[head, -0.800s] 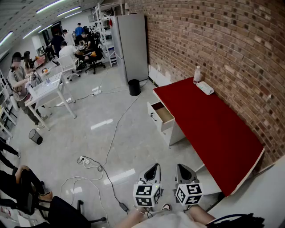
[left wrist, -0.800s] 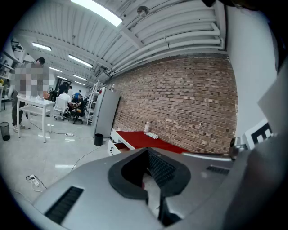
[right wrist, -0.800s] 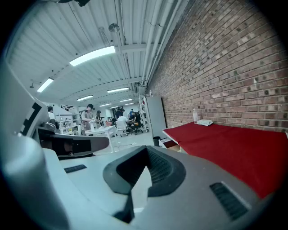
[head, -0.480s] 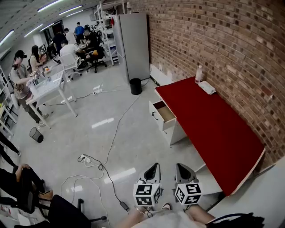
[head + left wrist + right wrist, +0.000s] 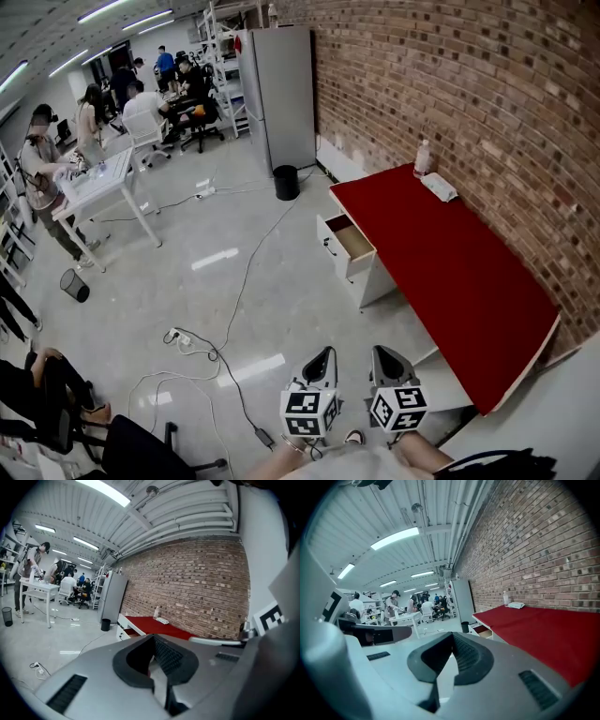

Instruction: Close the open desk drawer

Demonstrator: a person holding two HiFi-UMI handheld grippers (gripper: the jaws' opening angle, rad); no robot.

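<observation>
**Head view, with both gripper views.** The left hand-held gripper (image 5: 325,352) and the right hand-held gripper (image 5: 380,354) are held side by side at the lower edge of the head view, above the floor (image 5: 187,281). Each gripper view shows its jaws brought together at the tips with nothing between them, so both are closed and empty.

The desk (image 5: 450,272) has a red top and stands along the brick wall (image 5: 469,84). The drawer (image 5: 352,241) is the top one of the white unit under the desk's far end. It is pulled out toward the open floor with its inside showing, and it lies well apart from both grippers. A bottle (image 5: 423,157) and a pale flat packet (image 5: 439,186) stand on the desk's far corner, and a black bin (image 5: 287,182) stands on the floor beyond it. Cables (image 5: 225,347) trail across the floor.

**Change from the earlier frames.** The desk and drawer now sit slightly further right in the head view. The drawer is out as far as before. Both grippers keep the same place at the frame's lower edge, and their jaws are unchanged. The people (image 5: 42,159) by the white table at the left have shifted position.
</observation>
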